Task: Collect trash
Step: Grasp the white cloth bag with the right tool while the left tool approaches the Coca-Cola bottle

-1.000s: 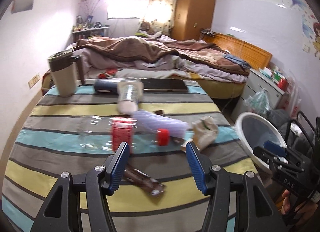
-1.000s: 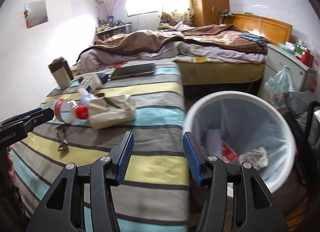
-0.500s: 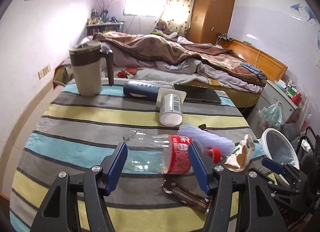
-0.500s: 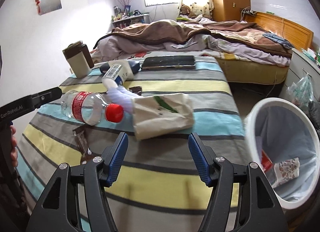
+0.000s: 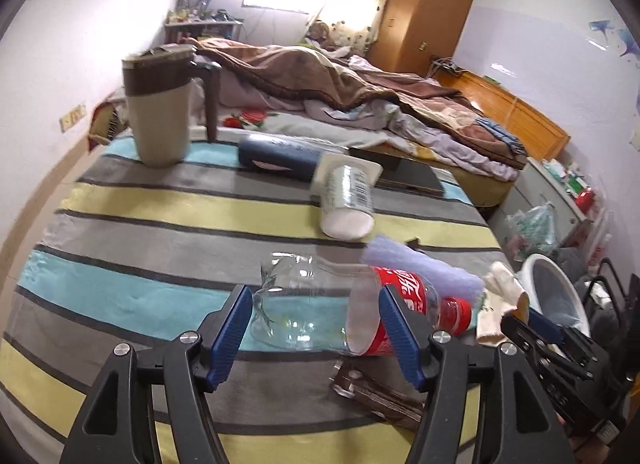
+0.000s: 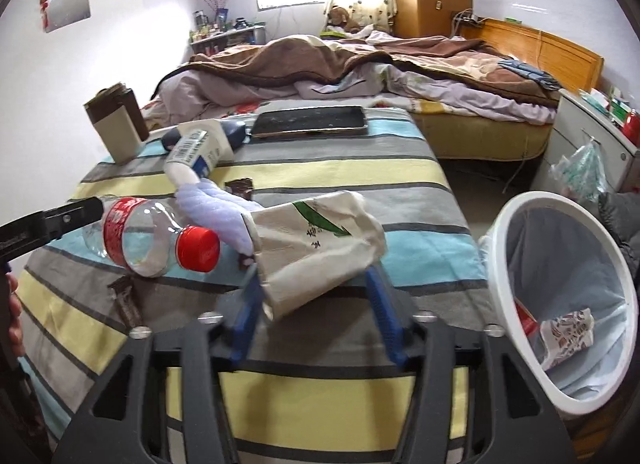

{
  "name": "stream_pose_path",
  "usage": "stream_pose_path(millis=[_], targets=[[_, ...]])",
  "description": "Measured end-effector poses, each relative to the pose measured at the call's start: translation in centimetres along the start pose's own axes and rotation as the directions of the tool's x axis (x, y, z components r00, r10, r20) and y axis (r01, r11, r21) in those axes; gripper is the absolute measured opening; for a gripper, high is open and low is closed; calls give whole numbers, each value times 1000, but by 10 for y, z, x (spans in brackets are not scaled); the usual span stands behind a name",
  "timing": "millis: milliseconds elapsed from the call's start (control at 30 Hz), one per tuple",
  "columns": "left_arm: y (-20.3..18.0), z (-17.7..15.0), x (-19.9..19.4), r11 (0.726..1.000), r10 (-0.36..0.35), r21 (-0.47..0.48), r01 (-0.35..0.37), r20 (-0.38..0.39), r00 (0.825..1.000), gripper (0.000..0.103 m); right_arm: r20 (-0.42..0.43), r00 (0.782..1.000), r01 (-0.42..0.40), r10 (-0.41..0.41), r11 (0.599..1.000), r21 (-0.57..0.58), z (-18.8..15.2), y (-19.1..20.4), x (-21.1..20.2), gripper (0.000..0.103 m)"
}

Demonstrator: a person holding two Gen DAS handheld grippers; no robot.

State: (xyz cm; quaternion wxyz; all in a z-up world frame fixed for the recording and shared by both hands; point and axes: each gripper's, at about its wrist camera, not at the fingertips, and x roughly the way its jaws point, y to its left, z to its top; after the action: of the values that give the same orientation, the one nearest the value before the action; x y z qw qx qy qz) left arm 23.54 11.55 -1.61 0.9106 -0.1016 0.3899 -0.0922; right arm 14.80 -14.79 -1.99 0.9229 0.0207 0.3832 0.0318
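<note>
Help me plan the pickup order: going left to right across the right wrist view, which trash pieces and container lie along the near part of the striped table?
Brown wrapper → clear bottle with red cap → crumpled paper bag → white trash bin.

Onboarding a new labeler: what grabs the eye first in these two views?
The clear bottle with red label and cap lies on the striped cloth between the open left gripper fingers. The right gripper, jaws just closing, straddles a crumpled paper bag. A white bin holding trash stands at right.
</note>
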Motion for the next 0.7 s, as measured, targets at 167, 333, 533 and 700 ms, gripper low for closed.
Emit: stream_pose_path(millis=[167,333,533,700], targets=[[-10,-16,-4,1000,-15,17,15,-24,1000,65,0,1000,-6,6,1000,22,-3,-4,-1,23],[-23,-32,-13,997,-52,50,55,-46,998,65,11,1000,3,-3,999,52,-5,-11,-4,13],[-45,-51,-27,984,-90,144,101,-78,993,65,30,999,-21,19,997,72,-7,-17,-10,10],[-49,-38,-47,968,-48,246,46,2,999,70,16,999,-42,41,996,77,-11,-20,-7,10]])
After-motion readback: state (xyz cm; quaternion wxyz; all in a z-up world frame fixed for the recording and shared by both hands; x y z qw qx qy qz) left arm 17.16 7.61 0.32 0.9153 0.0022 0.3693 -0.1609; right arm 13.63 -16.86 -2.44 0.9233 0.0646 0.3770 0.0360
